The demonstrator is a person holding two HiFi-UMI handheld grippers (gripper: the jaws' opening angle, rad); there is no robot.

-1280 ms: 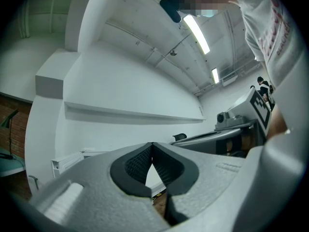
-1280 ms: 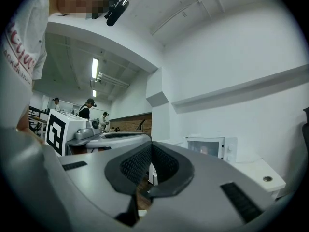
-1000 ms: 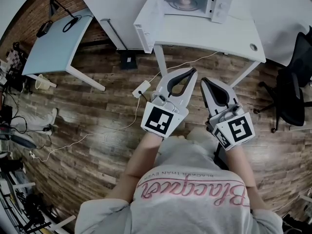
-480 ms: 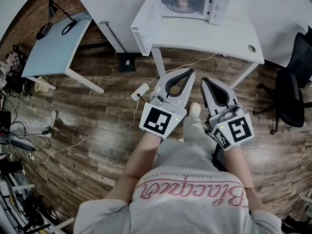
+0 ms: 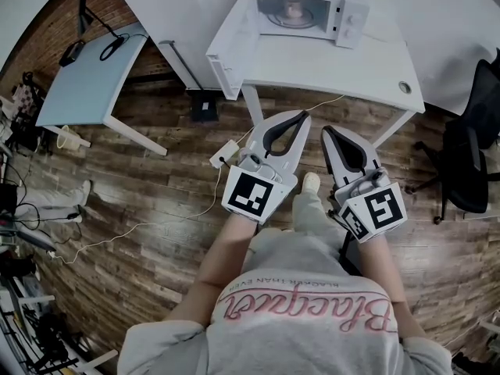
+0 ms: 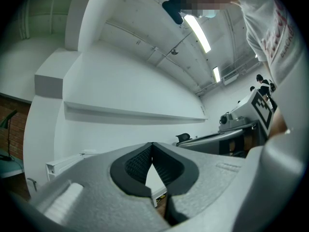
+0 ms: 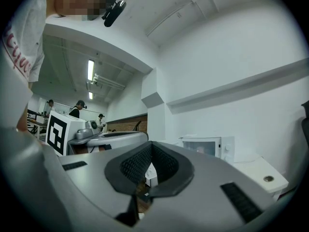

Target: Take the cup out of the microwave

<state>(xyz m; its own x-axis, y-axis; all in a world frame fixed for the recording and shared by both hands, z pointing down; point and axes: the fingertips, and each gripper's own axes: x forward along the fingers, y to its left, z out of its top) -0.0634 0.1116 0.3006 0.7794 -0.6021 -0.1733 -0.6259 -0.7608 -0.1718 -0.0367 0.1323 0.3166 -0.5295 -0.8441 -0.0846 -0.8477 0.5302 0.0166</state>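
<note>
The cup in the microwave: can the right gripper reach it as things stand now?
Probably not yet. The cup shows behind the door of the microwave, which looks closed, and the right gripper hangs short of the white table with its jaws together.

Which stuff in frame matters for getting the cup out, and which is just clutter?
Job:
- microwave
- cup, seen through its window
- white table under it
- left tongs and right tongs, both shut, empty

Lying about:
- blue table
- office chair
- power strip
</note>
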